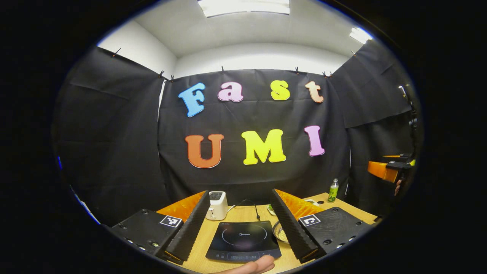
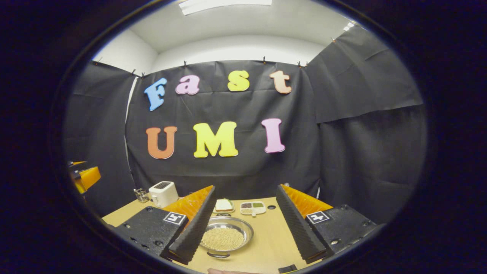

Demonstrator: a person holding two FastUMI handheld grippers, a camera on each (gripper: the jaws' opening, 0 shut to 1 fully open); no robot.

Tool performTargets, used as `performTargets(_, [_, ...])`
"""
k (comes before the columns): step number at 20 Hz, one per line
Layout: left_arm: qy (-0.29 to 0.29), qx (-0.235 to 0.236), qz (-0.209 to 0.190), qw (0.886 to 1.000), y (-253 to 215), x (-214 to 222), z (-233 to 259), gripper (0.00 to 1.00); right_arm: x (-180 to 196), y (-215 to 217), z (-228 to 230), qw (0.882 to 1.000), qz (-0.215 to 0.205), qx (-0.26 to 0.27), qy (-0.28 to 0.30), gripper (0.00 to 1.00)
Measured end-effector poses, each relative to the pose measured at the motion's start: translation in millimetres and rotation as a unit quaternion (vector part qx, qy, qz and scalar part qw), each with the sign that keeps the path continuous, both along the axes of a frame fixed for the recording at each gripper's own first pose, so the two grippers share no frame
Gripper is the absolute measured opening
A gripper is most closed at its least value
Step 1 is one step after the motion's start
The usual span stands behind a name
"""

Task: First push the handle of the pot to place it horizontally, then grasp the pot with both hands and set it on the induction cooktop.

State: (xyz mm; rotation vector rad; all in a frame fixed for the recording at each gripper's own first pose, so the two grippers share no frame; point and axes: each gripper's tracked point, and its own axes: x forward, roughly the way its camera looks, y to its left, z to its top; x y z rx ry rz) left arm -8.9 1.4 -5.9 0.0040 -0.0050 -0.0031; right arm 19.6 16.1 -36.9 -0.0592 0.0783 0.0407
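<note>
Tabletop (image 1: 243,214) of light wood carries everything, largest to smallest. Near its front in the left gripper view lies the black induction cooktop (image 1: 243,240), framed between the fingers of the left tool (image 1: 243,224), whose fingers stand wide apart with nothing between them but air. A fingertip of a person's hand (image 1: 253,266) shows at the bottom edge, just in front of the cooktop. Just right of the cooktop, partly hidden by the tool's right finger, sits the pot (image 2: 226,238); in the right gripper view it is a shallow metal vessel filled with small pale grains, its dark handle pointing toward the camera. The right tool (image 2: 243,224) hovers above it, fingers spread wide and gripping nothing, the pot close to its left finger. Behind the cooktop stands a white toaster (image 1: 217,205), with a cord trailing beside it. Farther back in the right gripper view lie a small divided dish (image 2: 252,207) and a plate with bread (image 2: 223,206). A green bottle (image 1: 333,190) stands at the far right corner.
</note>
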Motion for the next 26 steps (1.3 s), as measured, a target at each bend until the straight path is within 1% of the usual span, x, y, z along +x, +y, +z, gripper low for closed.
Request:
performTargets(1, [0.000, 0.002, 0.000, 1.000, 0, -2, 0, 0.96, 3, 1, -8, 1.000, 0.002, -0.002, 0.009, 0.99])
performTargets(3, [-0.001, 0.004, 0.002, 1.000, 0, -3, -1, 0.96, 8, 14, -25, 0.999, 0.013, 0.003, 0.031, 0.88])
performTargets(4, [0.000, 0.006, 0.002, 1.000, 0, -3, -2, 0.96, 12, 20, -32, 0.999, 0.021, 0.009, 0.038, 0.79])
performTargets(5, [0.001, 0.006, 0.003, 1.000, 0, -4, -3, 0.95, 14, 25, -40, 0.998, 0.024, 0.007, 0.050, 0.72])
performTargets(6, [0.001, 0.007, 0.002, 1.000, -1, -5, -3, 0.95, 19, 27, -51, 0.998, 0.032, 0.004, 0.058, 0.52])
performTargets(8, [0.001, 0.006, -0.001, 1.000, -1, -8, -4, 0.96, 22, 44, -65, 0.995, 0.056, 0.002, 0.078, 0.43])
performTargets(9, [0.000, 0.005, -0.002, 1.000, -1, -8, -4, 0.96, 24, 52, -76, 0.993, 0.069, 0.005, 0.096, 0.43])
performTargets(10, [-0.002, 0.005, -0.004, 1.000, -1, -10, -3, 0.96, 24, 58, -89, 0.990, 0.078, 0.010, 0.114, 0.27])
performTargets(13, [-0.007, 0.008, -0.004, 1.000, -1, -15, -3, 0.95, 26, 70, -125, 0.981, 0.097, 0.012, 0.165, 0.07])
performTargets(14, [-0.009, 0.009, -0.004, 1.000, 0, -17, -3, 0.96, 28, 83, -134, 0.978, 0.109, 0.017, 0.179, 0.04])
performTargets(19, [-0.002, 0.015, 0.002, 1.000, 7, -14, -11, 0.95, 35, 104, -187, 0.966, 0.120, 0.002, 0.228, 0.04])
performTargets(22, [0.000, 0.013, 0.005, 1.000, 11, -14, -16, 0.95, 32, 125, -229, 0.950, 0.131, 0.018, 0.283, 0.04])
performTargets(25, [0.002, 0.015, 0.014, 1.000, 19, -13, -21, 0.95, 27, 129, -271, 0.935, 0.129, 0.007, 0.331, 0.04])
performTargets(26, [0.003, 0.019, 0.017, 1.000, 21, -12, -23, 0.96, 28, 132, -282, 0.931, 0.129, 0.004, 0.340, 0.01])
